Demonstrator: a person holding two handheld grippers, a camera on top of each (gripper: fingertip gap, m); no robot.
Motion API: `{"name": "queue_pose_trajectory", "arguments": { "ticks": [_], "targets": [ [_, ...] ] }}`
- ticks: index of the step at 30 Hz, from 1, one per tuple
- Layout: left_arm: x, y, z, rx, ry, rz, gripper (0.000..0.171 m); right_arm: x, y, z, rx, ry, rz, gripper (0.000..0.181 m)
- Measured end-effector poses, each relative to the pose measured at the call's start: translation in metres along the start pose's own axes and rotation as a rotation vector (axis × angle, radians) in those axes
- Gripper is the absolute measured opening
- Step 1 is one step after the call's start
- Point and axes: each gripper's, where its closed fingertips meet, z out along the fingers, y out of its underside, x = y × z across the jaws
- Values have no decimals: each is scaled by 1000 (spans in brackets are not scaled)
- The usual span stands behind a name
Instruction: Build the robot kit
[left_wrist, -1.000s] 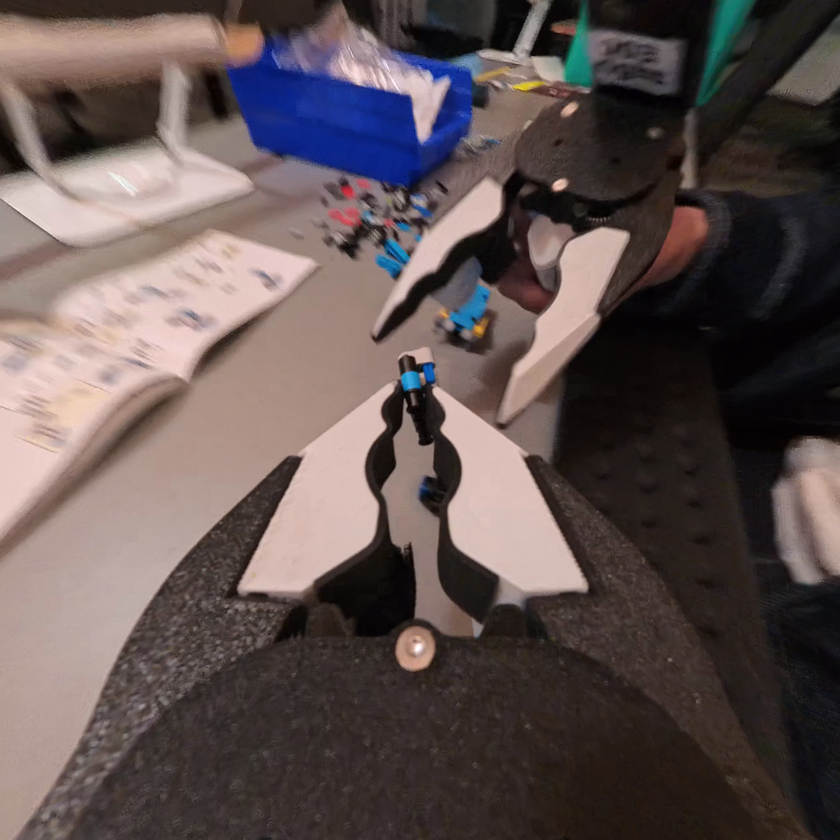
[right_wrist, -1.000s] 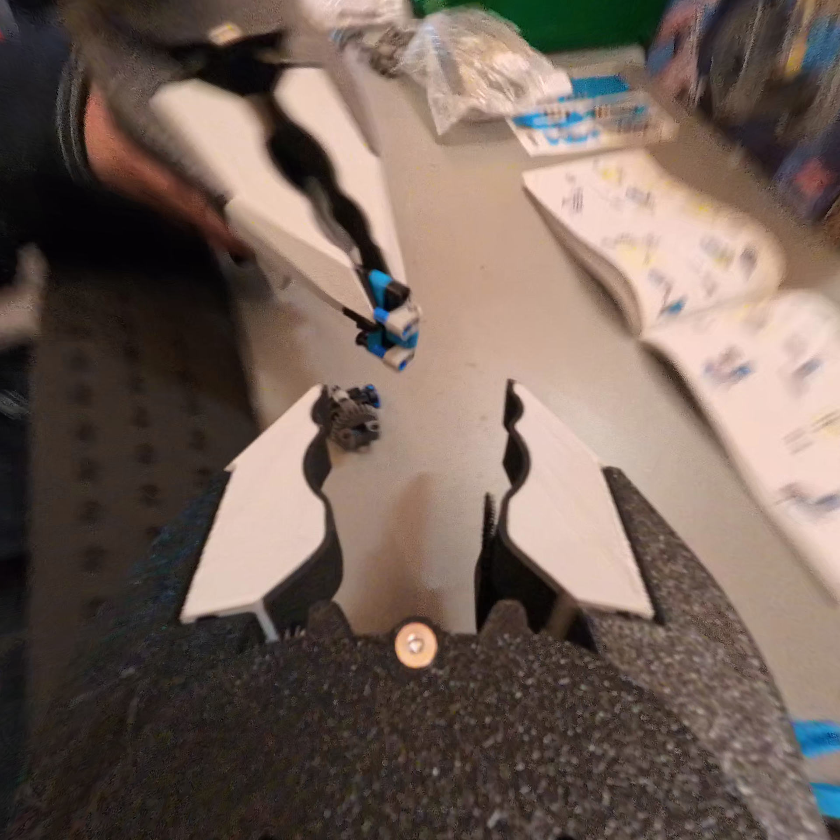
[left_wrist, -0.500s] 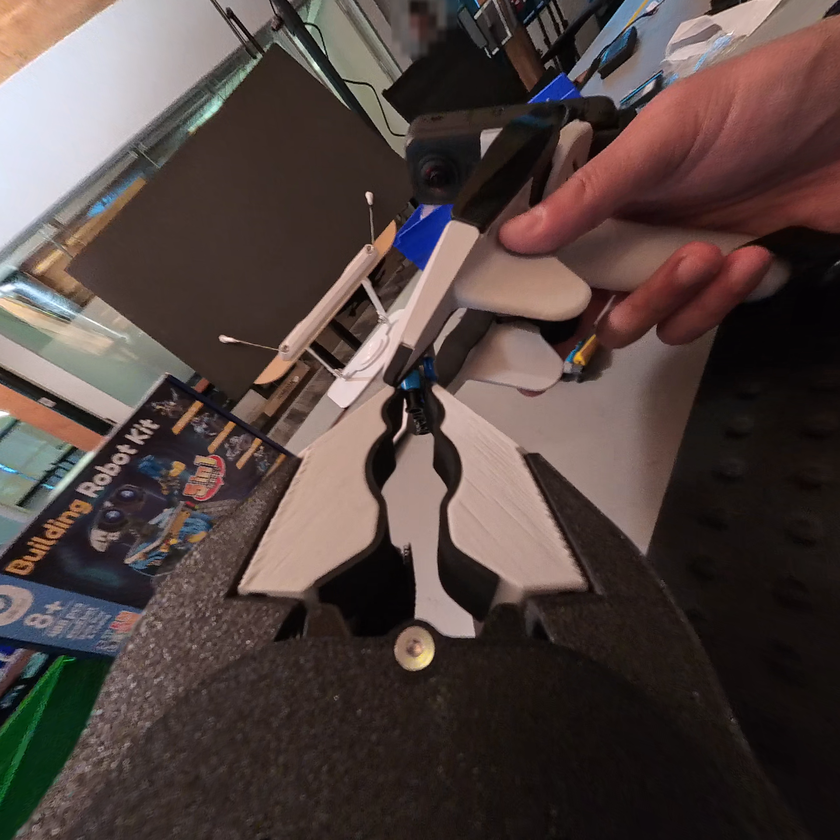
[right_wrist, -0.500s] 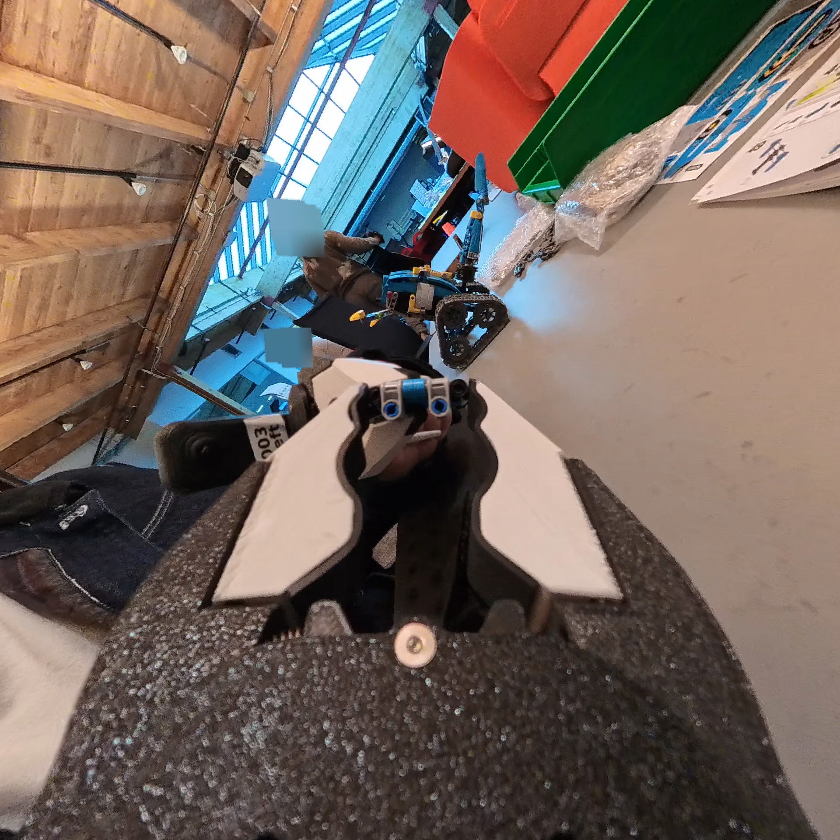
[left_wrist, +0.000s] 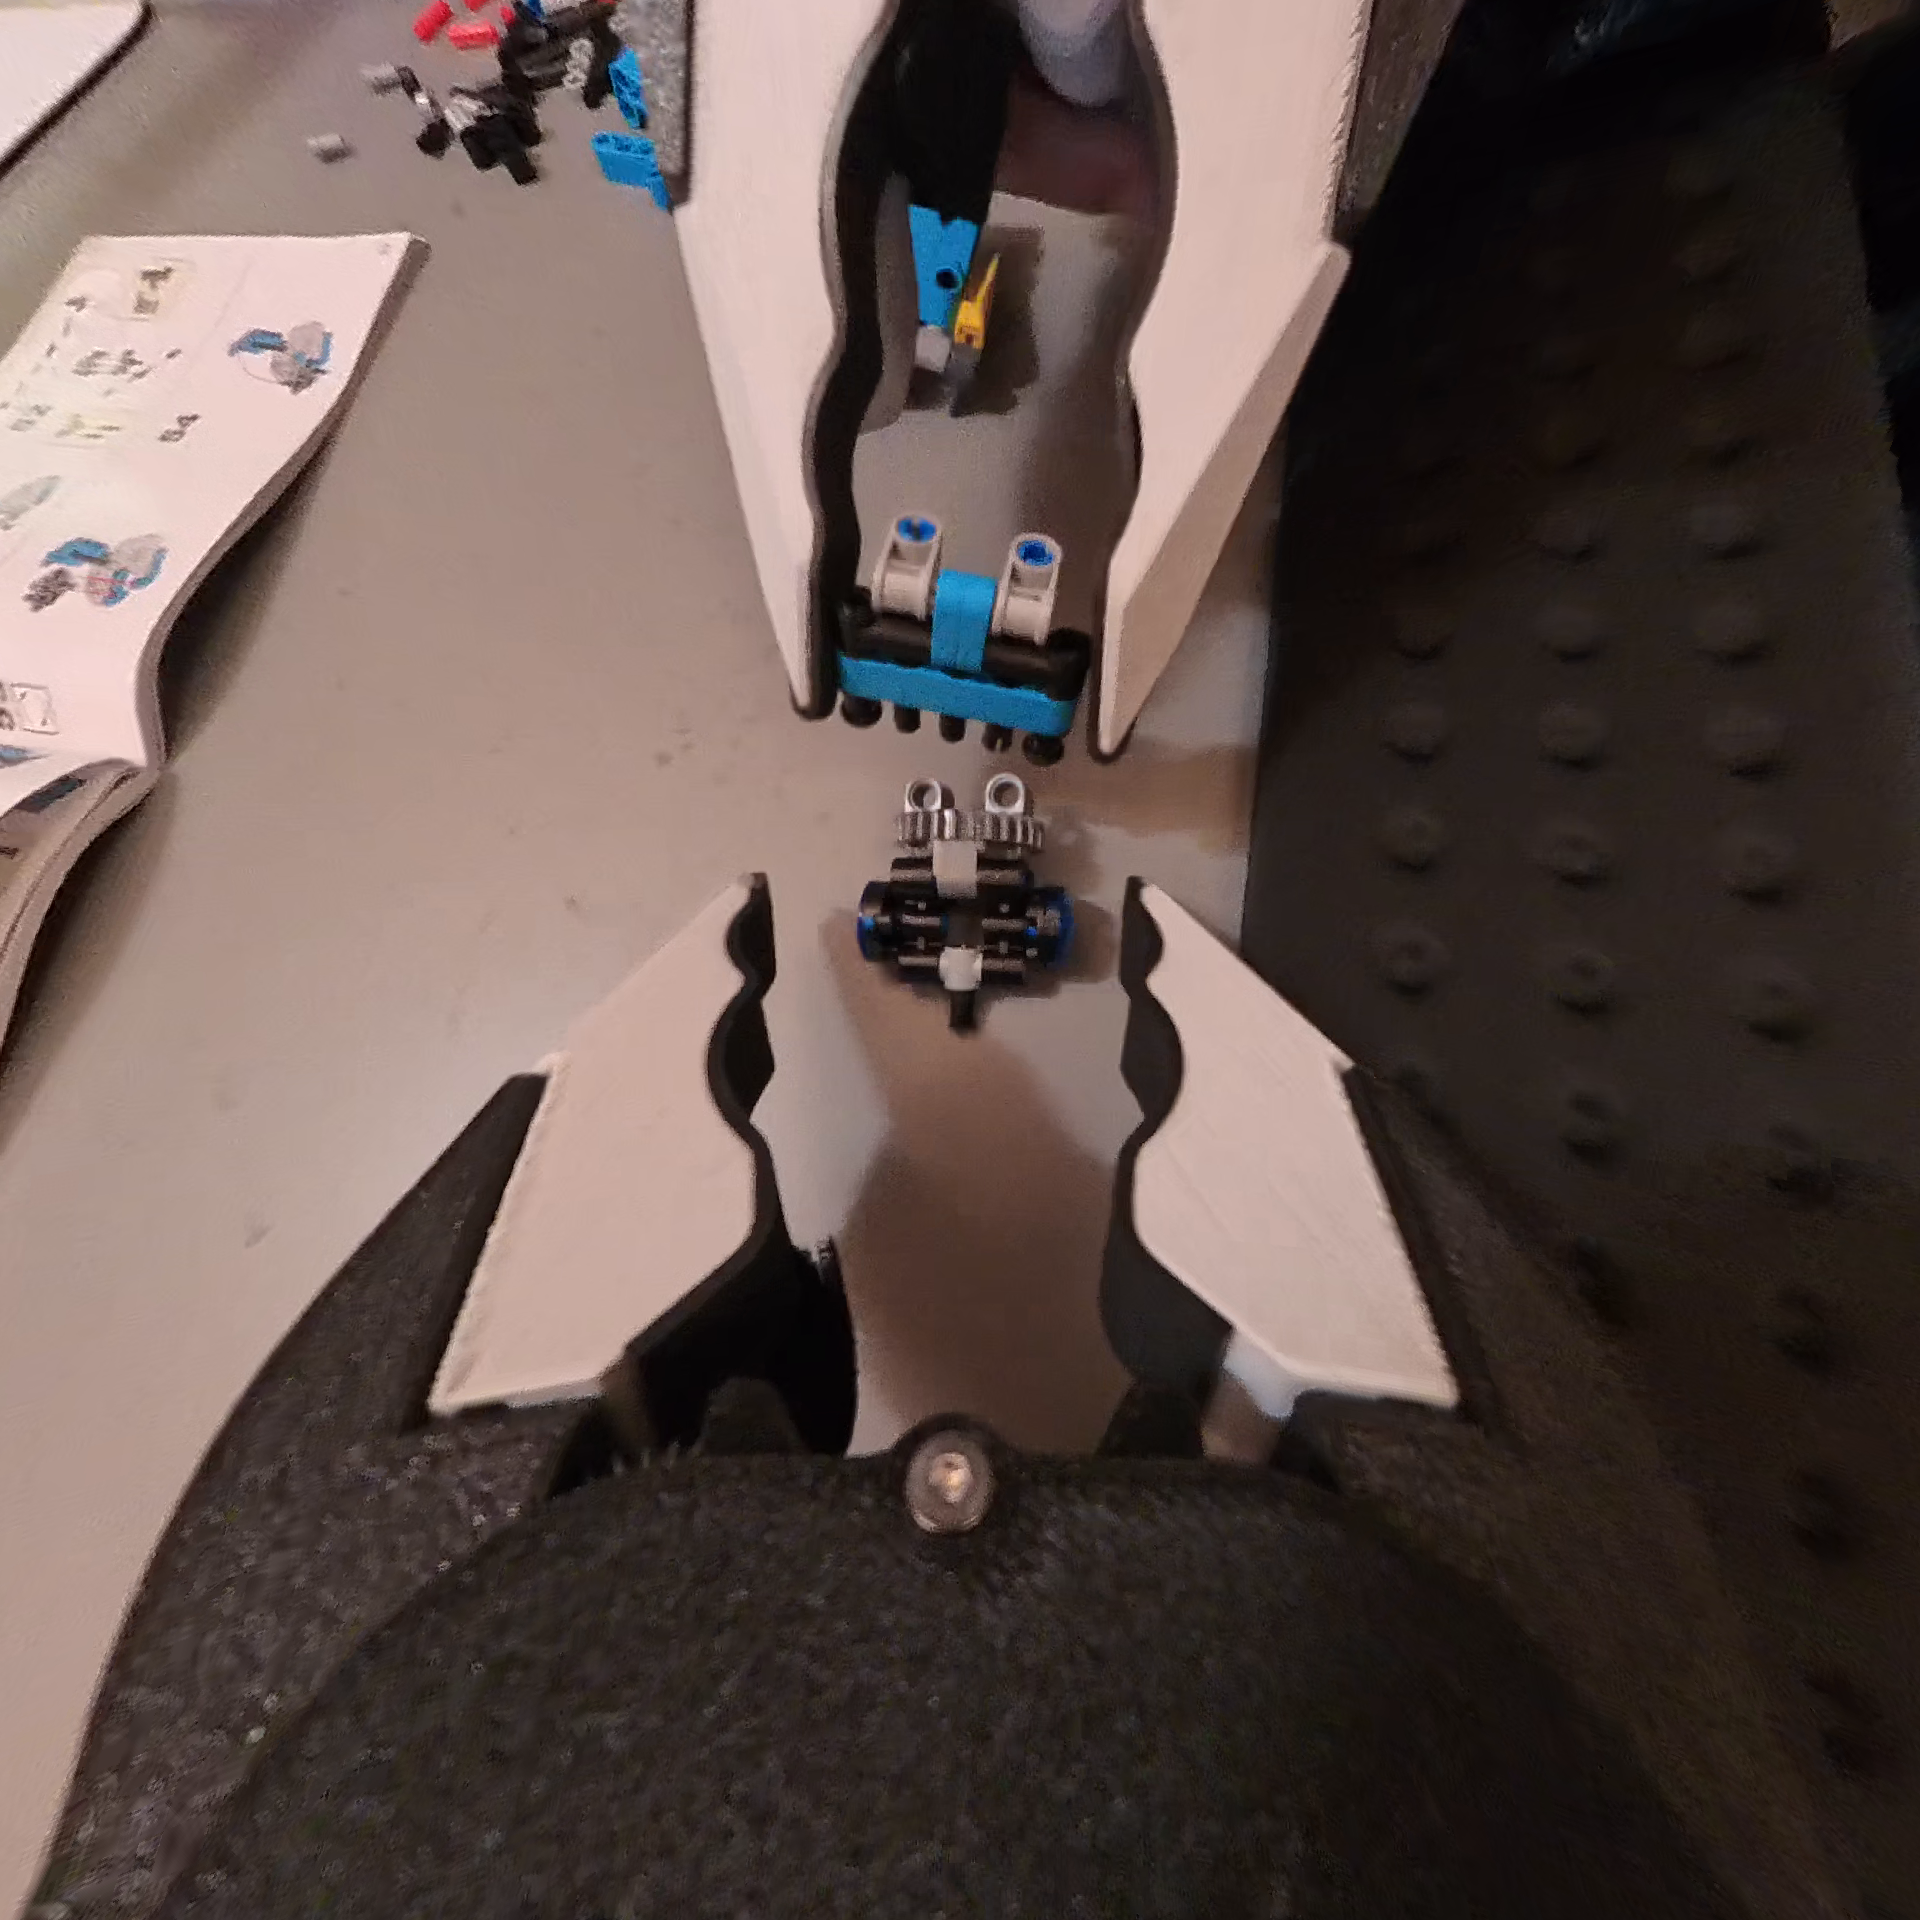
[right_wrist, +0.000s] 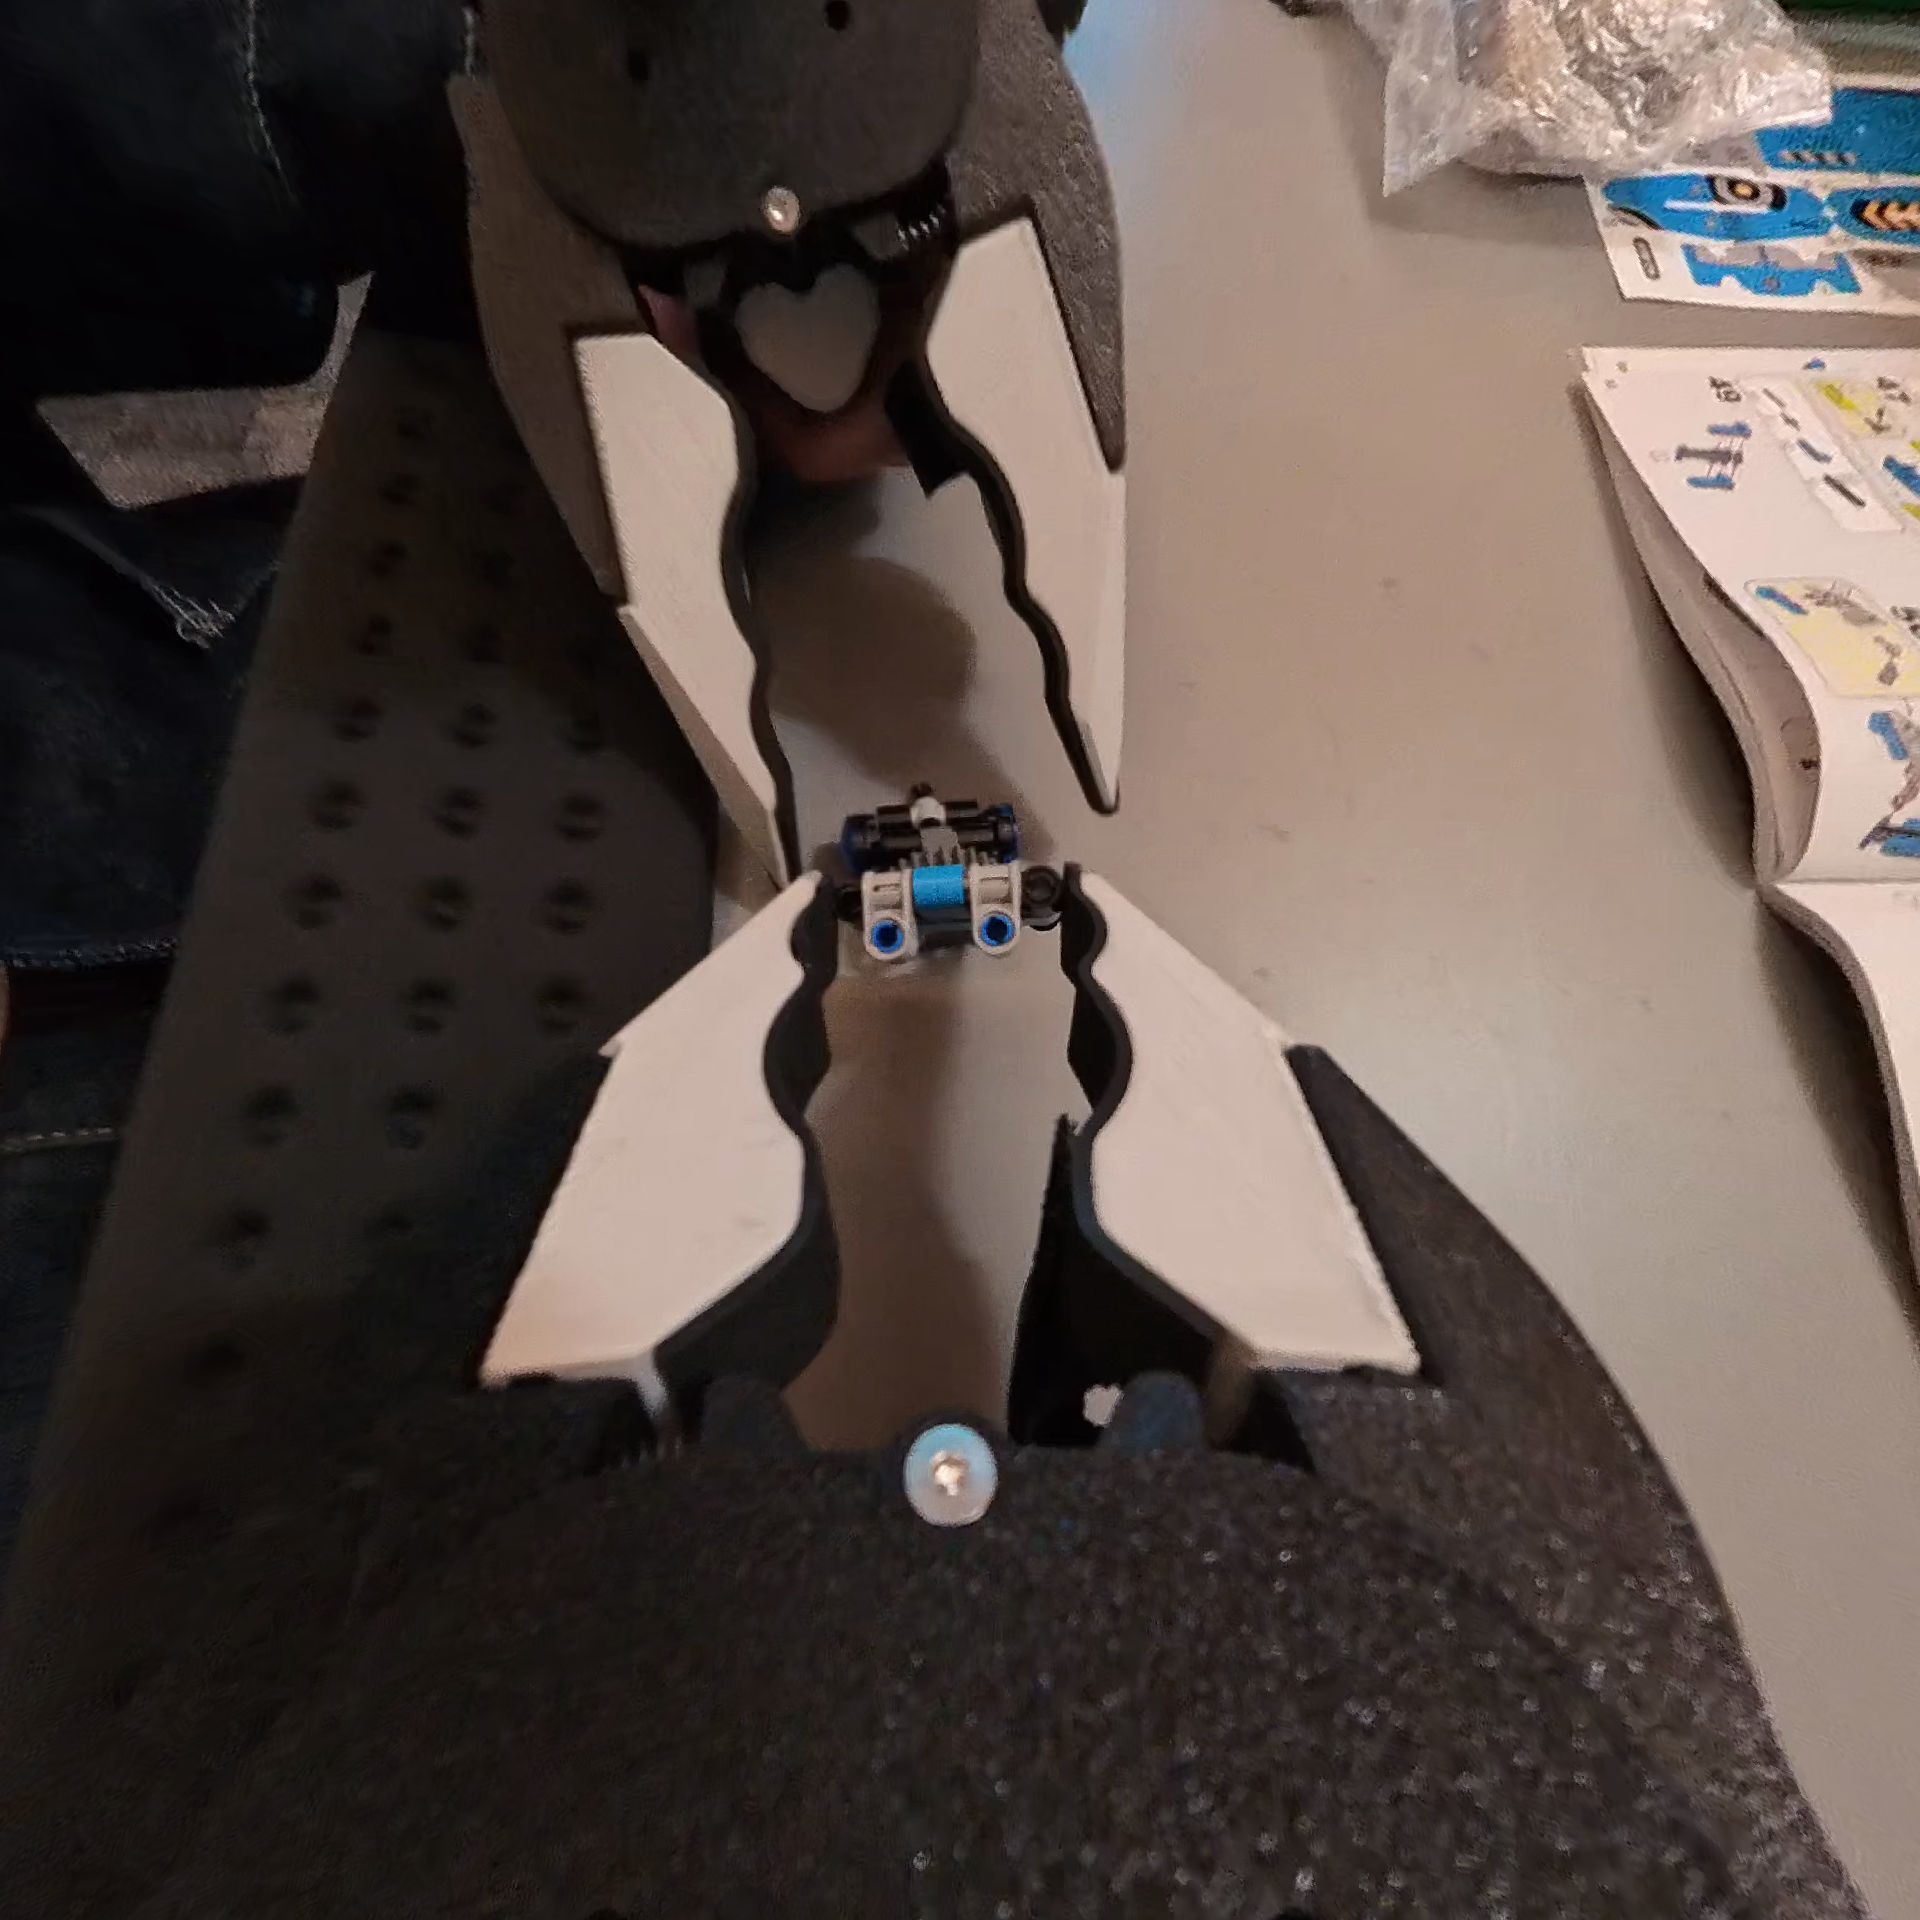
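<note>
Right wrist view — right claw (right_wrist: 945, 914) level, gripping blue-grey brick piece (right_wrist: 940, 916).

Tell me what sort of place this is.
Probably a hobby or lab worktable for building a brick kit: an open instruction booklet, loose small parts, and a part-built blue and black assembly on the grey table.
</note>
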Motion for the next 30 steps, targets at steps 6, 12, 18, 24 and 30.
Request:
{"name": "queue_pose_trajectory", "arguments": {
  "ticks": [6,12,18,24,30],
  "targets": [
    [3,5,10,-50,107,-62,45,4,7,7,-72,-59,-12,43],
    [3,5,10,-51,101,-66,45,1,2,11,-33,-141,71,42],
    [3,5,10,-50,113,-92,45,0,5,12,-72,-114,22,42],
    [3,5,10,-50,116,-96,45,-5,7,14,-100,-115,-17,42],
    [3,5,10,-50,117,-100,45,-4,8,15,-152,-112,-38,42]
  ]
}}
